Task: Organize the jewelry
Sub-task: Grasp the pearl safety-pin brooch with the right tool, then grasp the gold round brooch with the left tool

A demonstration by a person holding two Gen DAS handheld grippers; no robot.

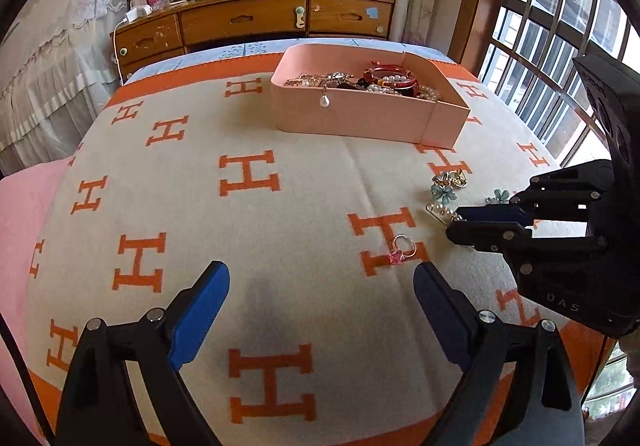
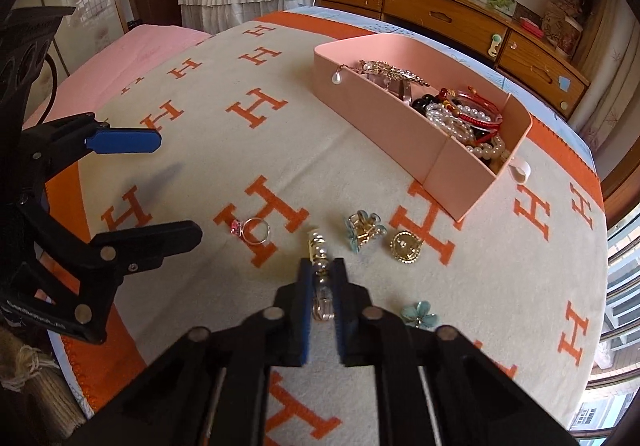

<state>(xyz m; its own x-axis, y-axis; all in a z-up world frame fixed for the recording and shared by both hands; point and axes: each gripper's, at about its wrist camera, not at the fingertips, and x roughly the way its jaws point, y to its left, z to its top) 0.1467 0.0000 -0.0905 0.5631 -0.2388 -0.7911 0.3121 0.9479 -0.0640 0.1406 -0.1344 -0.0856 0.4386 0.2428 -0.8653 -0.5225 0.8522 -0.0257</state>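
A pink organizer box full of bead bracelets and necklaces stands on the bed. My right gripper is shut on a pearl hair clip lying on the blanket. My left gripper is open and empty, hovering just before a pink-stone ring. Loose beside the clip lie a blue flower clip, a gold round brooch and a small blue flower.
An orange-and-cream H-pattern blanket covers the bed. A wooden dresser stands behind it, a barred window on the right, a pink sheet on the left.
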